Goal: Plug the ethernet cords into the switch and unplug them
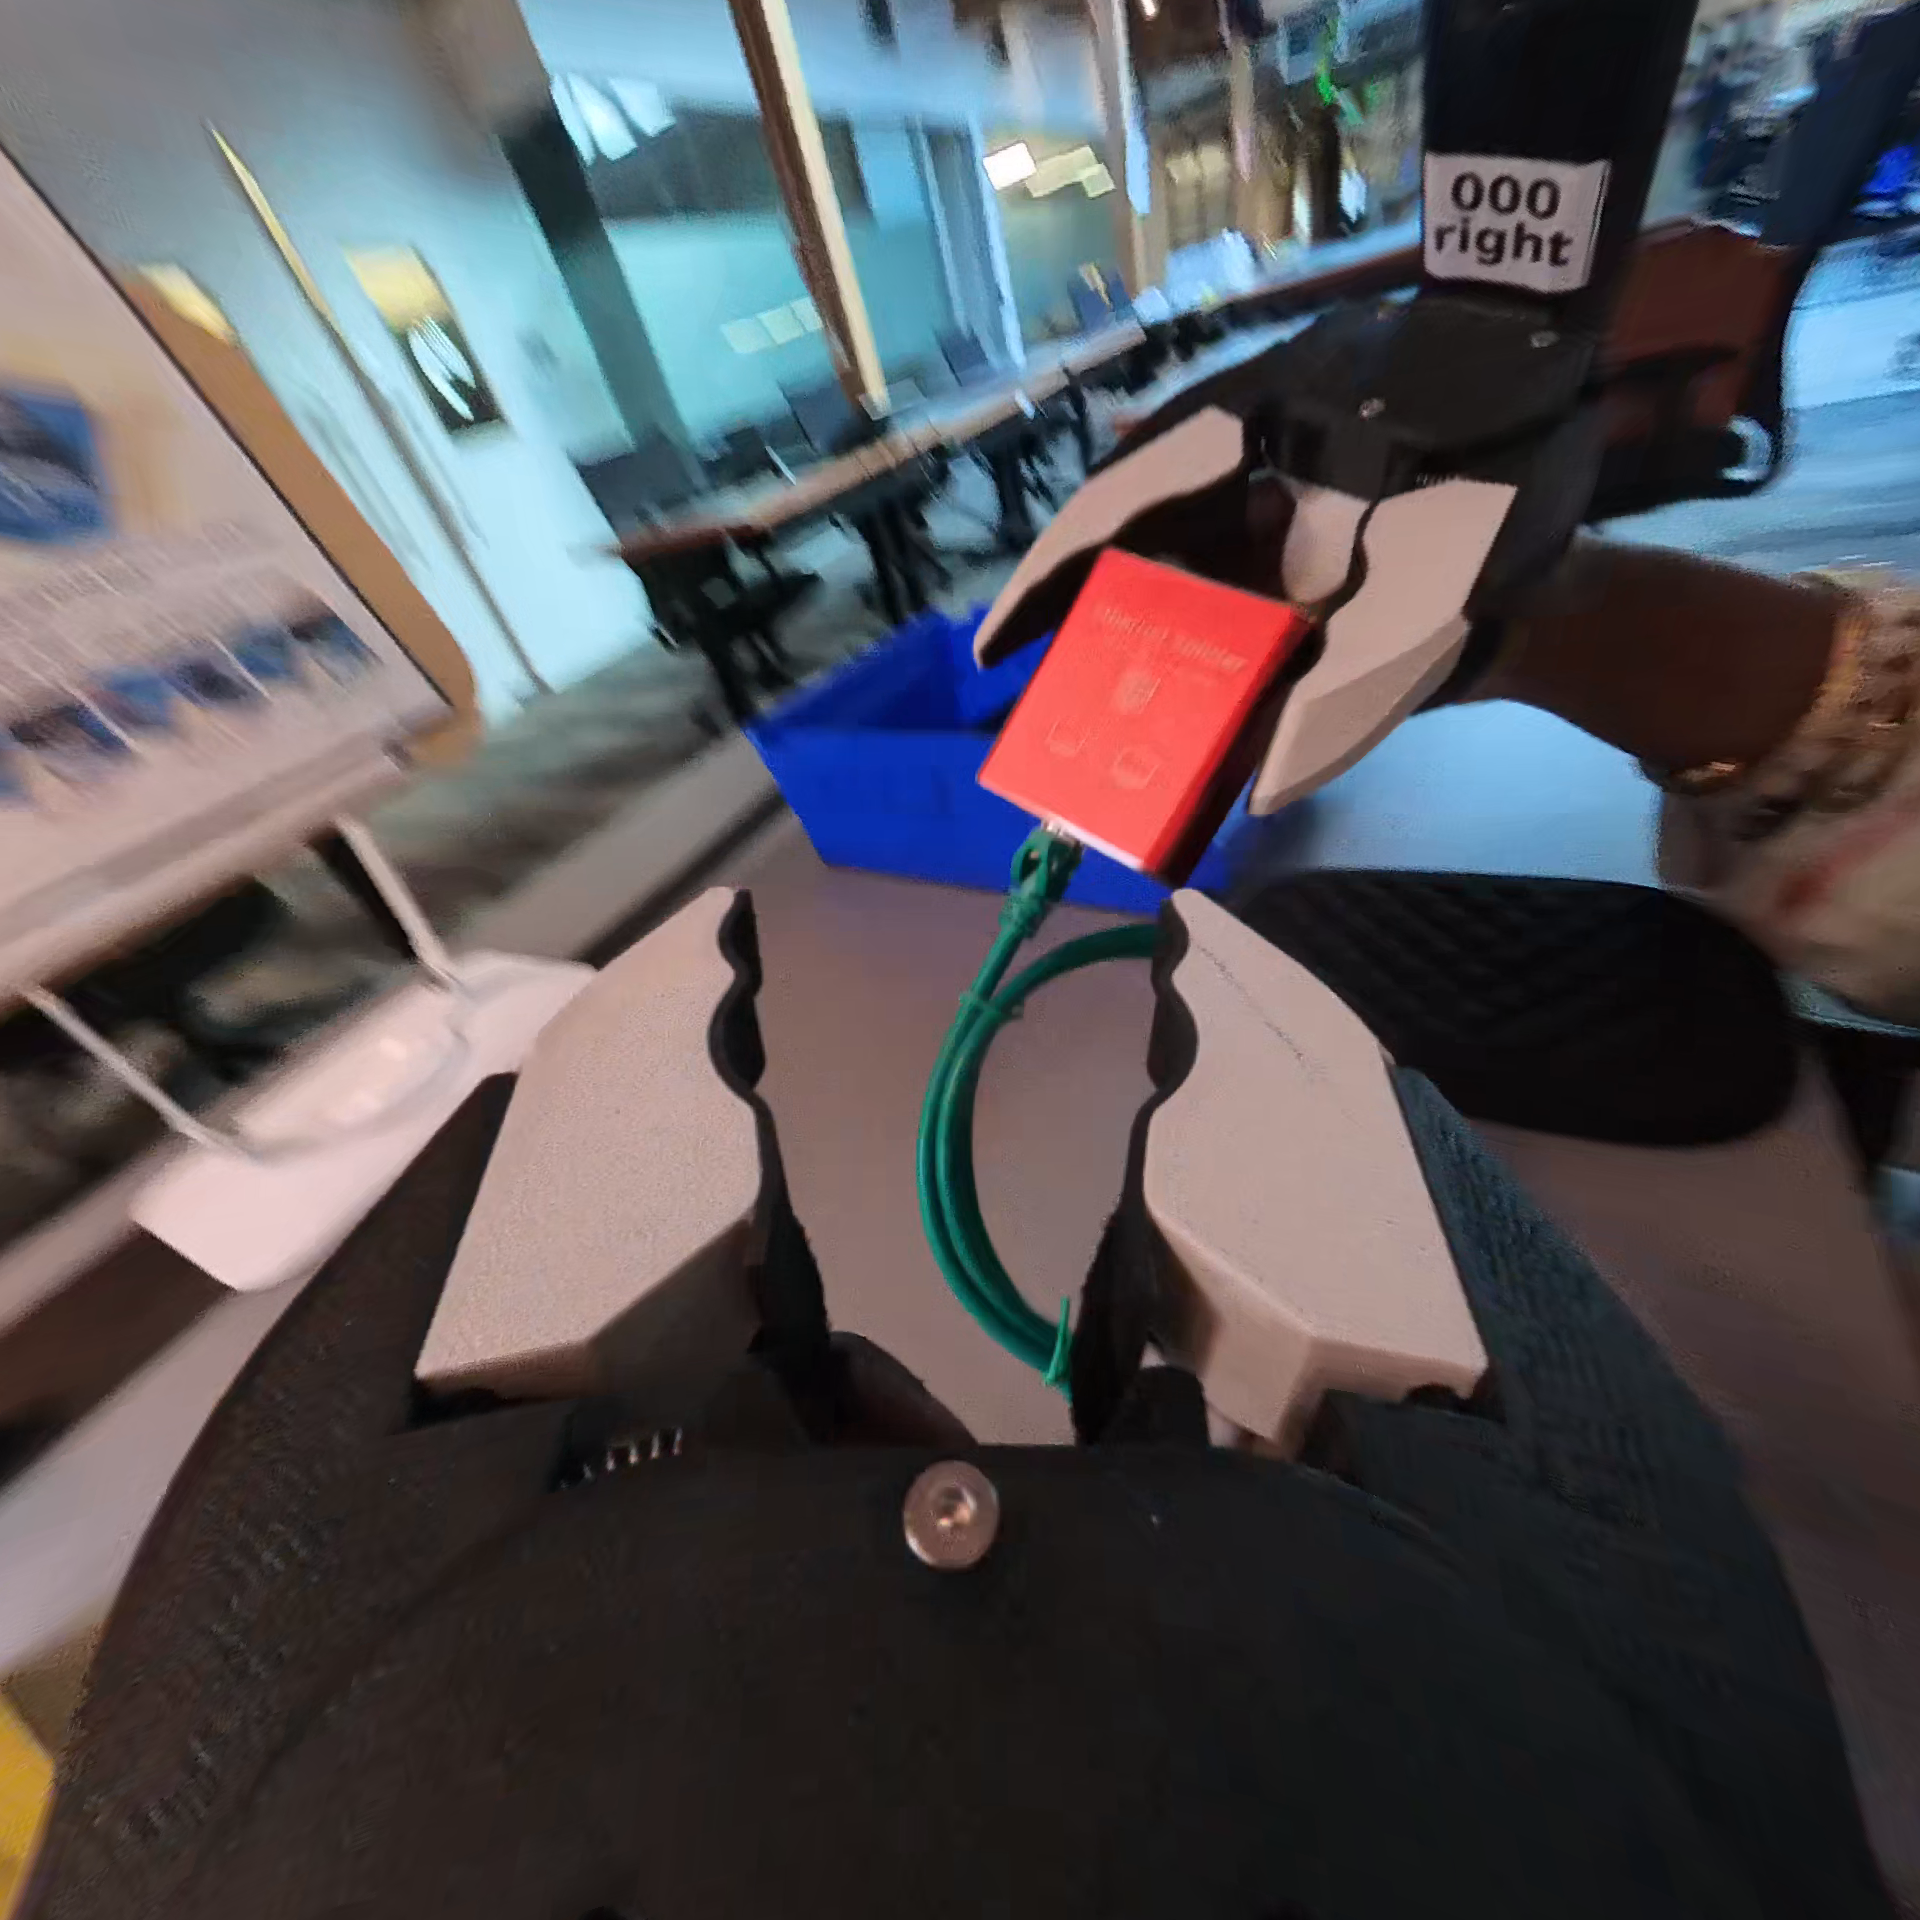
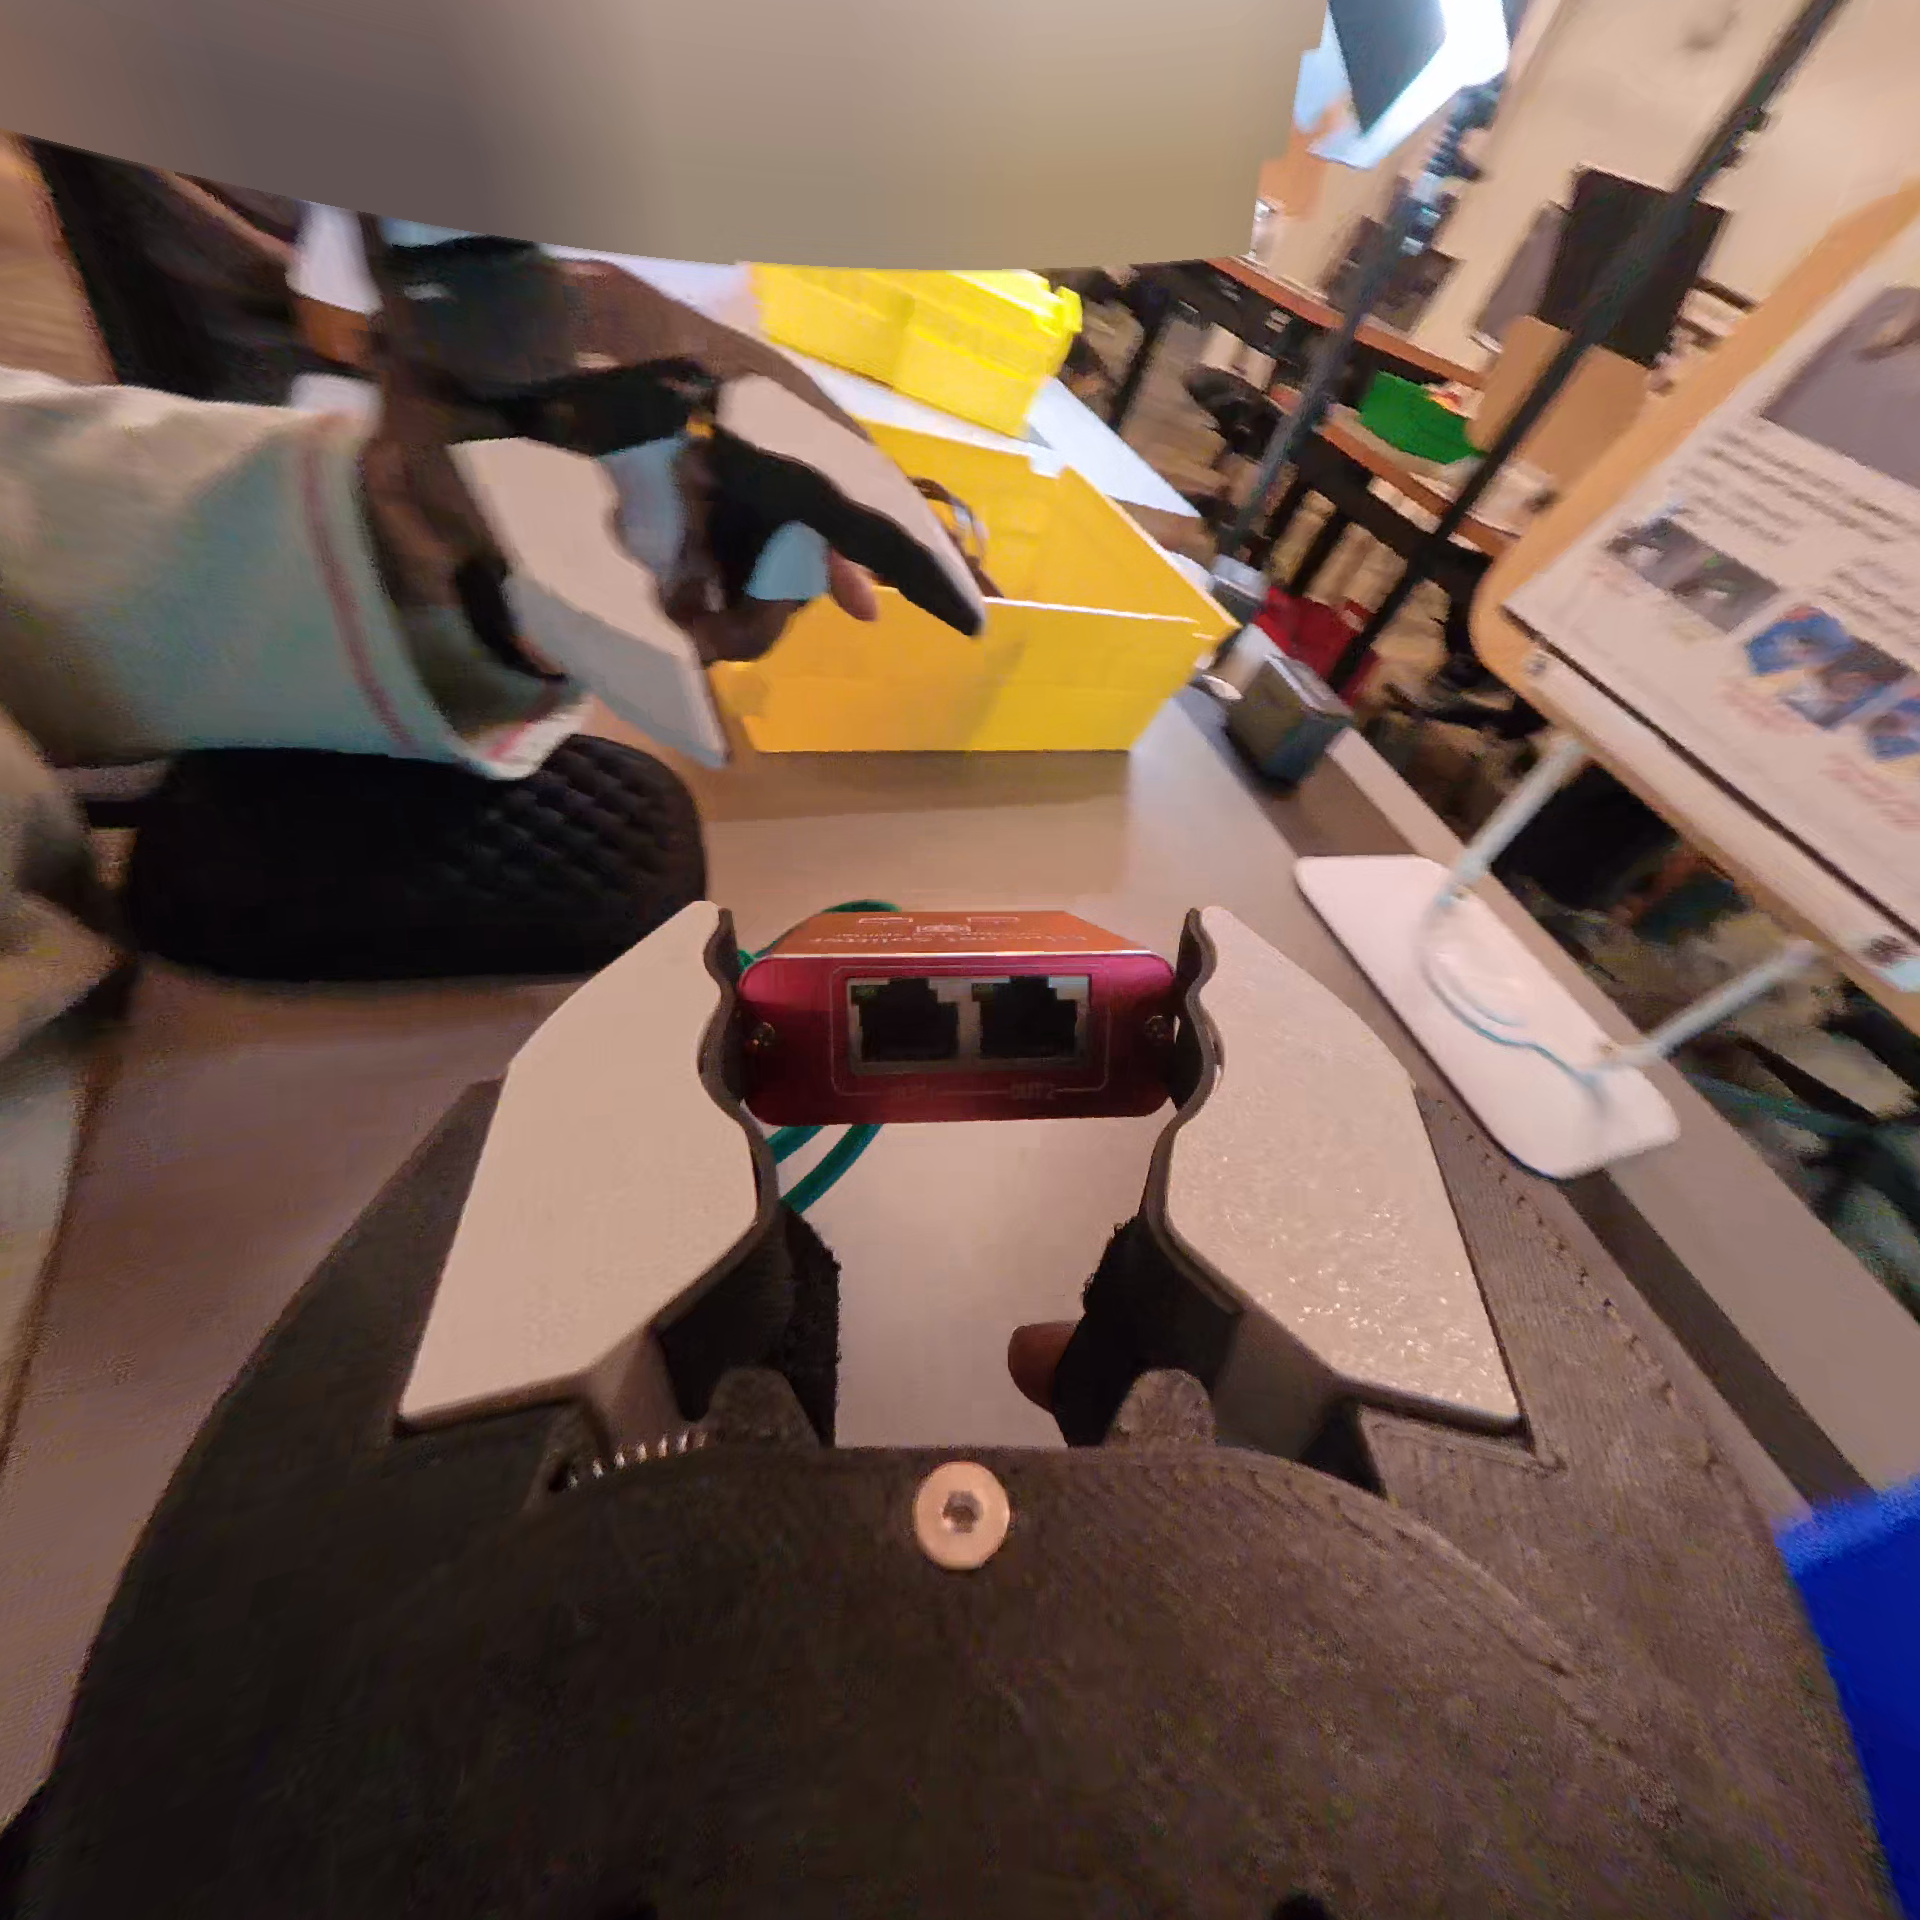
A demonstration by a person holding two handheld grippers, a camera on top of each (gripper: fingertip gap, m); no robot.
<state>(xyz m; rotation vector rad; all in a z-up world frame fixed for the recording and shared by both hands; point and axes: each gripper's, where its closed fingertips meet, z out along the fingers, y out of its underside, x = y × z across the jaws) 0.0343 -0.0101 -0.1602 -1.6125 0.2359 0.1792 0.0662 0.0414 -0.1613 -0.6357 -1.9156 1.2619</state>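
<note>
- Your right gripper has its jaws clamped on the two short ends of the small red switch, held up off the bench.
- The near face of the switch shows two empty ports side by side, facing the right wrist camera.
- A green ethernet cord is plugged into the far face and hangs down in a bundled loop tied with a thin green tie.
- Your left gripper holds nothing; its jaws stand wide, with the hanging loop showing between them but touching neither finger, as far as the left wrist view shows.
- Risk: if you close the left jaws on the loop and not on the plug, a pull would likely strain the cord and tug the switch, since the latch tab would probably stay locked.
- Risk: the right grip is only on the narrow ends, so a sideways pull could twist the switch out of the jaws.
- Risk: the loop may snag on a finger as you move in.
- A blue bin sits behind the switch, and a yellow bin and a black mat lie on the bench; a dropped switch could land among them.
- Both pictures are blurred, so the latch itself cannot be made out.
</note>
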